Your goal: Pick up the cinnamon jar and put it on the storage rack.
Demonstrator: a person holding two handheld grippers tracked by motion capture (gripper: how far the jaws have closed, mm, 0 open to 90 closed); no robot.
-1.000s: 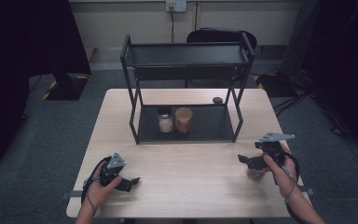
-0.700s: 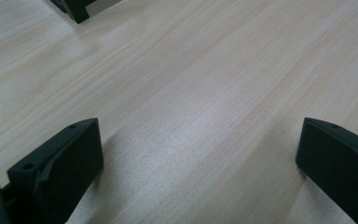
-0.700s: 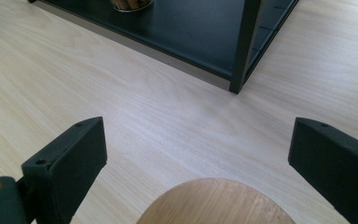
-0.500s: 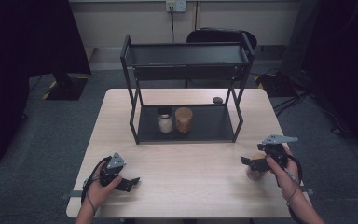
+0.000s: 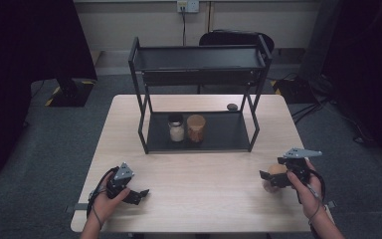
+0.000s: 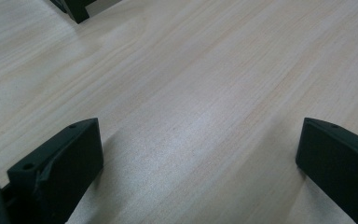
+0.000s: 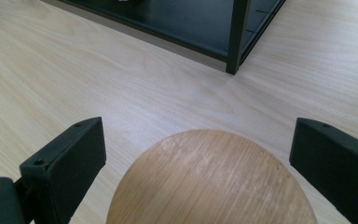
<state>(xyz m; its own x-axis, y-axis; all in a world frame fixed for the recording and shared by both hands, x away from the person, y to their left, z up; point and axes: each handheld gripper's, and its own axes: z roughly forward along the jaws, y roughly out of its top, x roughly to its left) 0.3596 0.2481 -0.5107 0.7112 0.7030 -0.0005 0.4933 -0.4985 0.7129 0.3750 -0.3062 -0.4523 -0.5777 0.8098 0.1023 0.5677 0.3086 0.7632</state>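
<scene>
A jar with a round bamboo lid [image 7: 212,182] stands on the table between the wide-apart jaws of my right gripper [image 7: 198,131], with a gap on each side. From above, that jar [image 5: 277,169] sits under the right gripper [image 5: 268,178] near the table's right front. My left gripper [image 5: 137,194] rests open at the left front, with bare wood between its fingers [image 6: 70,154]. A black two-level rack [image 5: 199,142] holds a black-lidded jar [image 5: 176,128] and a bamboo-lidded jar [image 5: 196,128] on its bottom shelf.
A small dark object [image 5: 232,106] lies on the table behind the rack's right side. The rack's front right leg [image 7: 238,37] stands just beyond my right gripper. A black chair [image 5: 236,39] stands behind the table. Light wood tabletop [image 5: 204,184] stretches between the two grippers.
My right gripper has shifted slightly down and toward the near edge, and the jar now shows under it. The left gripper has stayed still.
</scene>
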